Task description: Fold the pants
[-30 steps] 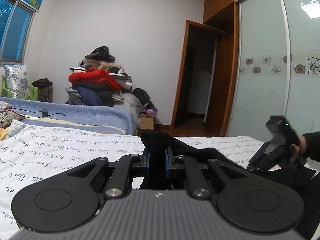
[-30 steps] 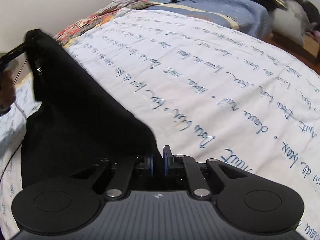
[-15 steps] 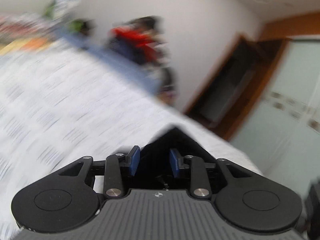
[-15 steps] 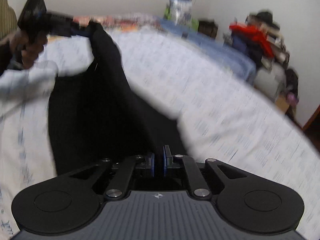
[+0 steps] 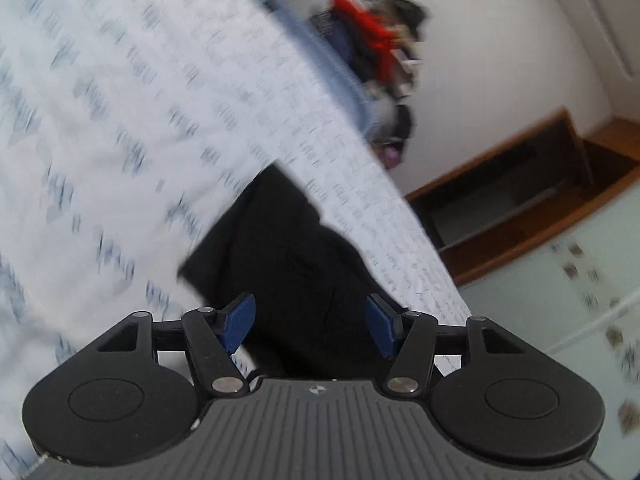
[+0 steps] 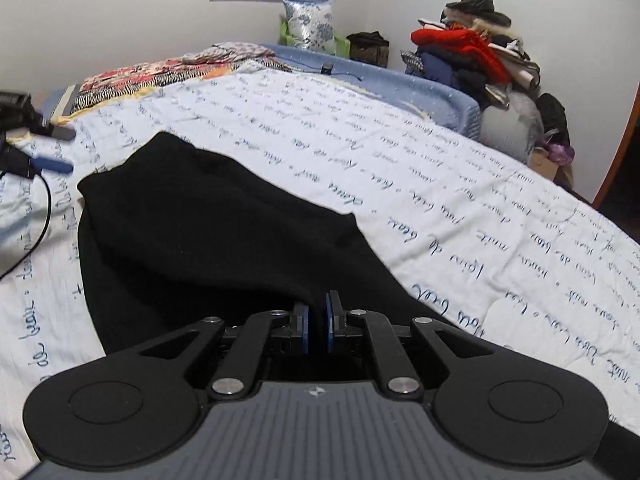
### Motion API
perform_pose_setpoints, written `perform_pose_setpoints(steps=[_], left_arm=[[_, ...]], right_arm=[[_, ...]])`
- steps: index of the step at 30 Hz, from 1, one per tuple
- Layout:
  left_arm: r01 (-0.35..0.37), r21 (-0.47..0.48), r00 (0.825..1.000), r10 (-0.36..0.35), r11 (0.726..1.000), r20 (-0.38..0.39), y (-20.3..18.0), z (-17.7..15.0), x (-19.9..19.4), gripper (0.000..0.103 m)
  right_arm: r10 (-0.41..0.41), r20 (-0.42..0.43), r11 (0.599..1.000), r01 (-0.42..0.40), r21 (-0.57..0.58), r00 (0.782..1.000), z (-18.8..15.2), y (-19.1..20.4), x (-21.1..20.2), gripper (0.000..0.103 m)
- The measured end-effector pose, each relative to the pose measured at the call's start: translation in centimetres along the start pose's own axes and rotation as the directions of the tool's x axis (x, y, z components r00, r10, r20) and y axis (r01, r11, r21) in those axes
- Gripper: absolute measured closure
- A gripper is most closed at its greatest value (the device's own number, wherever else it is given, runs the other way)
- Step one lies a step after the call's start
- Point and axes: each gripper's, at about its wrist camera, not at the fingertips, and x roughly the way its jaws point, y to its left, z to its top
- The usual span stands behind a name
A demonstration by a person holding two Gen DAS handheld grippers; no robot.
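Over the bedspread (image 5: 120, 120), the left wrist view shows the left gripper (image 5: 308, 326) spread wide above the black pants (image 5: 288, 264), gripping nothing. From the right wrist view, the right gripper (image 6: 316, 330) pinches the pants' (image 6: 208, 232) near edge; they lie across the bedspread (image 6: 440, 200).

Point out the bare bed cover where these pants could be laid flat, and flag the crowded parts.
Bare white script quilt runs right of the black pants, as far as the blue blanket. Crowded: the clothes pile behind, patterned bedding at the head, and the left gripper with its cable left of the pants.
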Motion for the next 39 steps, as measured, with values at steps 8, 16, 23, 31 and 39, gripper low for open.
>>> perform_pose_setpoints(steps=[8,16,23,31,39], left_arm=[[-0.035,-0.203,0.998,0.023,0.979,-0.064,2.4,0.7,1.7,0.043],[-0.05,-0.254,0.99,0.015,0.966,-0.137,1.9,0.0,3.8,0.043],[-0.059,-0.272,0.989,0.02,0.961,-0.143,1.3,0.3,5.1,0.038],[-0.136,-0.209,0.981,0.101,0.969,-0.168,0.4,0.2,5.6,0.046],[-0.141,-0.142,0.984,0.122,0.98,-0.13,-0.4,0.8,3.7,0.08]], right_arm=[[0.002,0.019,1.0,-0.002,0.023,1.0,0.8,0.1,-0.7,0.094],[0.01,0.024,0.999,-0.011,0.042,1.0,0.9,-0.1,-0.6,0.094],[0.015,0.026,0.998,-0.016,0.052,1.0,0.8,-0.2,-0.5,0.094],[0.014,0.024,0.998,-0.016,0.062,1.0,0.6,-0.2,-0.6,0.094],[0.017,0.025,0.998,-0.018,0.068,1.0,0.8,-0.2,-0.9,0.094]])
